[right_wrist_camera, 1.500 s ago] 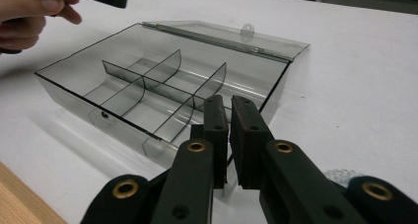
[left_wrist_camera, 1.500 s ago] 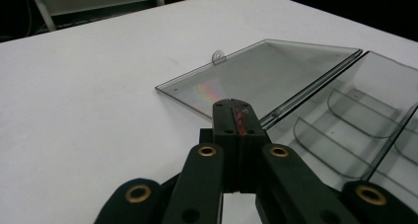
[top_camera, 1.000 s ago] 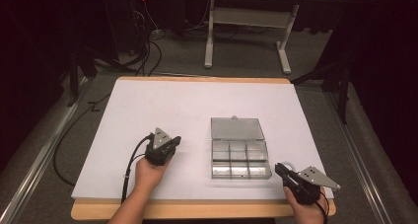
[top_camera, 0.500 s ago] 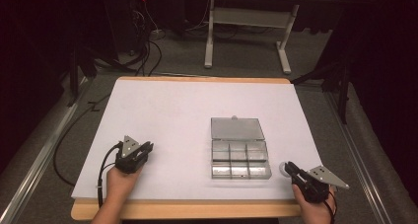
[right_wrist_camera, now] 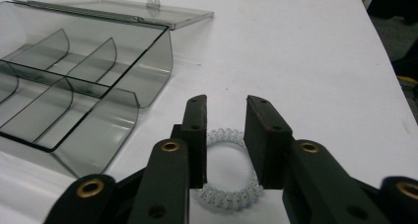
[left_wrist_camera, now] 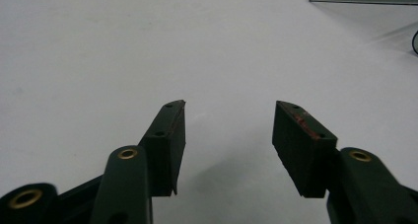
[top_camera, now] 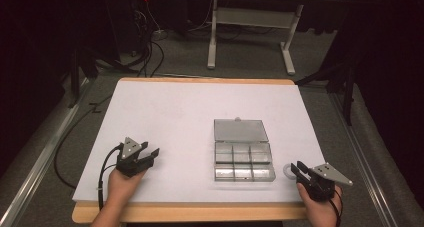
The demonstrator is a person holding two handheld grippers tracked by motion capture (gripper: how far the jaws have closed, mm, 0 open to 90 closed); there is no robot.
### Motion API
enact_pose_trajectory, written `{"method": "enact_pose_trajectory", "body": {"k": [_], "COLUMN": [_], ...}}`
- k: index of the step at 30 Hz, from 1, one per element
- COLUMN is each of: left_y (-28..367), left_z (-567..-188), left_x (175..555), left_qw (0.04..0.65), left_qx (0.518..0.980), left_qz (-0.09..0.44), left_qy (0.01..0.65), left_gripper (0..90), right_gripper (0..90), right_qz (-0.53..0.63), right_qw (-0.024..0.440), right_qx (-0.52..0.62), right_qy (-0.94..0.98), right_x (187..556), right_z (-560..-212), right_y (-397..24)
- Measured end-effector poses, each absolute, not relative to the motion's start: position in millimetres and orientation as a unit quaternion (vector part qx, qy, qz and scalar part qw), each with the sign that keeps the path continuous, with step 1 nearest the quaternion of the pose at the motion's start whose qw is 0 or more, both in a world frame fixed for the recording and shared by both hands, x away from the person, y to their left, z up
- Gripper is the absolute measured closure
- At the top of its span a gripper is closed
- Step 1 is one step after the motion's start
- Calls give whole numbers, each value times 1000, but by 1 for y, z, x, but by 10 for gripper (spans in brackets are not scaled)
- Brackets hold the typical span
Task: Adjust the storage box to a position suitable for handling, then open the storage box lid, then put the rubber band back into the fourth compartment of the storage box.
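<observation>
Right tongs (right_wrist_camera: 226, 116): just opening, jaws straddling coil ring (right_wrist_camera: 224, 170), pads apart from it.
Coil ring: on bench (top_camera: 175, 117), just right of open organizer box (top_camera: 243, 157).
Left tongs (left_wrist_camera: 227, 135): just opening, nothing between, well left of box.

The table (top_camera: 165, 112) has a pale wooden top, almost wholly covered by a white sheet (top_camera: 200, 122) that leaves wood showing along the near and far edges. On the sheet, right of the middle, lies a clear box (top_camera: 243, 160) with its lid folded back flat toward the far side and its compartments open to view. Just beside the box's near right corner a coil ring (right_wrist_camera: 225, 193) lies flat on the sheet.
</observation>
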State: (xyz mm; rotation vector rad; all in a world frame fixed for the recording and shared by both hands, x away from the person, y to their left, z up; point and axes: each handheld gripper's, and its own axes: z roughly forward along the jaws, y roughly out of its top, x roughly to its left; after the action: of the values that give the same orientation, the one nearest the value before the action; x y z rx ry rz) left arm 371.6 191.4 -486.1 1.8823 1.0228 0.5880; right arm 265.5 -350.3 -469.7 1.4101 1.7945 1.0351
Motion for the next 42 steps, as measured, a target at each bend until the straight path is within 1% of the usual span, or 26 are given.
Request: {"method": "enact_pose_trajectory", "body": {"k": [5, 6, 7, 8, 10, 12, 25, 30, 42], "left_y": [190, 190, 191, 191, 191, 191, 190, 190, 189], "left_z": [-486, -486, -486, -486, -486, -486, -486, -486, -486], "left_x": [369, 369, 368, 368, 369, 368, 368, 368, 368], "left_qw": [445, 446, 447, 448, 450, 452, 448, 447, 443], "left_qx": [761, 760, 760, 760, 759, 758, 761, 761, 765], "left_qz": [244, 246, 247, 247, 246, 245, 246, 248, 246], "left_qy": [404, 403, 402, 401, 402, 401, 399, 399, 398], "left_gripper": [418, 415, 409, 409, 405, 405, 404, 401, 396], "right_gripper": [639, 628, 596, 596, 558, 543, 541, 561, 568], "right_qz": [376, 372, 362, 362, 356, 349, 313, 302, 268], "right_qw": [298, 296, 296, 296, 293, 293, 275, 259, 224], "right_qx": [556, 559, 563, 563, 568, 570, 572, 573, 567], "right_qy": [679, 679, 682, 682, 682, 684, 707, 716, 746], "right_x": [274, 276, 279, 279, 281, 283, 284, 285, 289], "right_z": [-469, -469, -470, -470, -468, -467, -453, -450, -444], "right_y": [-352, -353, -353, -353, -354, -355, -358, -359, -356]}}
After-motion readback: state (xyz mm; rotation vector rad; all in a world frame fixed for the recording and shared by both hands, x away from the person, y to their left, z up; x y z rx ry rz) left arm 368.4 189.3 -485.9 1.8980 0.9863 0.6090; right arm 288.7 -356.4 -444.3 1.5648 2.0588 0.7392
